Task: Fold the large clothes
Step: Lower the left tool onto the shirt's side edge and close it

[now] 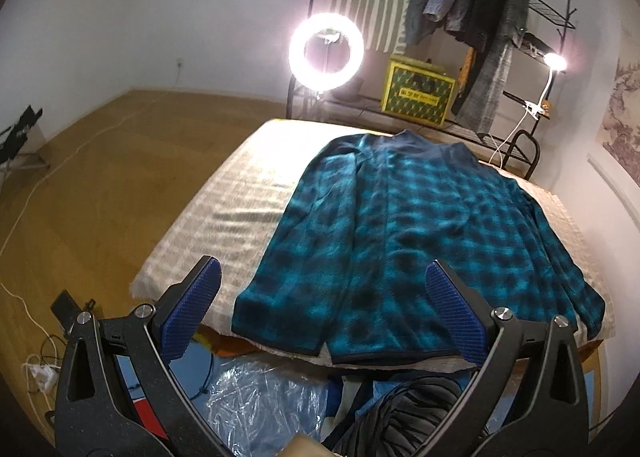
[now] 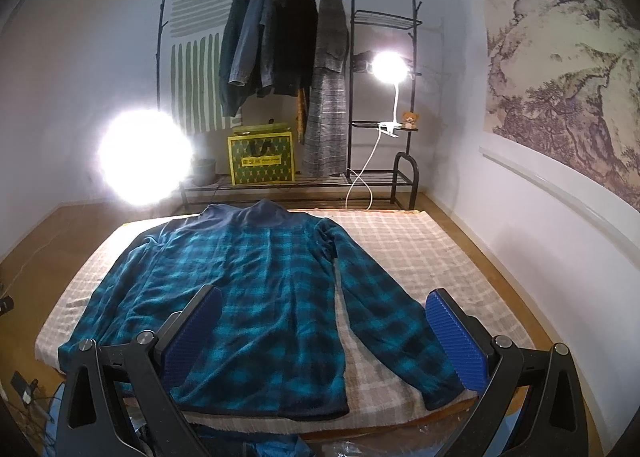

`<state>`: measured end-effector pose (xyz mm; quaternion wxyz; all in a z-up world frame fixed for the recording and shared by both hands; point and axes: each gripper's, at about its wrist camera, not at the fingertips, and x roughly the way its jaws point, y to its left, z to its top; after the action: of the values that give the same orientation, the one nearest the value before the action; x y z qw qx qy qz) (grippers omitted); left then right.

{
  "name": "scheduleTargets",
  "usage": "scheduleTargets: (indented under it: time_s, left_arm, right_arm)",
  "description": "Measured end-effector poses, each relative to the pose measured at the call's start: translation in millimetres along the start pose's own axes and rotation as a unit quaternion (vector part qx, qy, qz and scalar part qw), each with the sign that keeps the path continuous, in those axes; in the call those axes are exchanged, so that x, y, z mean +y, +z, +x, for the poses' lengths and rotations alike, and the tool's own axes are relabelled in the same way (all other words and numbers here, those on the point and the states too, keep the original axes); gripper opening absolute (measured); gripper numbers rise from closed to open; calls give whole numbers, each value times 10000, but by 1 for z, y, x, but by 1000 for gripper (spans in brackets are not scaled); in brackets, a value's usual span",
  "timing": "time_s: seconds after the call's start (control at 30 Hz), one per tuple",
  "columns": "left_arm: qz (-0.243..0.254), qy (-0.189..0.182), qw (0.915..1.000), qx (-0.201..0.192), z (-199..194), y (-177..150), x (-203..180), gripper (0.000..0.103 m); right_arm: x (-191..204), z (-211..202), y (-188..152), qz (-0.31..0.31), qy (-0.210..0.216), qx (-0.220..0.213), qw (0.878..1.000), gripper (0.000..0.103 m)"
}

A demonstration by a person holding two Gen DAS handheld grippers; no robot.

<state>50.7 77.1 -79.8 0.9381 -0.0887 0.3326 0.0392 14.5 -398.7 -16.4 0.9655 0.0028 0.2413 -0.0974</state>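
A large teal and black plaid fleece jacket [image 1: 404, 241] lies flat on a checked beige mat [image 1: 224, 209], collar away from me, hem toward me. It also shows in the right wrist view [image 2: 256, 289] on the mat [image 2: 420, 257], with its right sleeve [image 2: 384, 309] spread out to the side. My left gripper [image 1: 324, 297] is open and empty, held above the jacket's hem. My right gripper [image 2: 324, 321] is open and empty, above the lower body and the right sleeve.
A clothes rack [image 2: 288, 57] with hanging coats stands behind the mat, with a yellow box [image 2: 262, 161] on its base. A ring light [image 1: 326, 51] and a clip lamp [image 2: 390, 67] shine brightly. Clear plastic [image 1: 256, 401] and dark clothes [image 1: 404, 413] lie below the mat's near edge.
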Motion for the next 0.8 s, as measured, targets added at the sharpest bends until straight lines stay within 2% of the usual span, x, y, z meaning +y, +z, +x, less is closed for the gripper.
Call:
scheduleTargets:
  time_s: [0.13,0.27,0.37,0.4,0.47,0.53,0.67,0.73,0.8]
  left_arm:
    - [-150,-45,9996,245,28,-7,18,103]
    - [-439,-59,9972,604,63,-19,43,100]
    - [-676,-8,9939,875,91,-29,64,98]
    - [-770,25,9924,955,100,-34,71,96]
    - [-997,73,9879,1189,120,-43,87,83]
    - [-1263,35,9818,1416,140,-53,102,77]
    - [-1554,-21,9725,1735,165,-75,124,77]
    - [-1569,-1,9709,1810,171,-81,127,77]
    - [-1589,-35,9698,1849,176,-86,129,77]
  right_arm:
    - [11,15,3,-72,167,31,9998,103]
    - [23,41,8,-46,588,196,9981,103]
    - [37,56,9,-117,880,93,9960,103]
    - [42,60,10,-160,999,28,9949,103]
    - [56,71,12,-270,1251,5,9918,103]
    - [72,84,16,-405,1416,86,9891,103]
    - [102,114,24,-646,1761,436,9813,102]
    - [113,128,26,-620,2014,630,9755,94]
    - [127,144,25,-609,2257,856,9685,76]
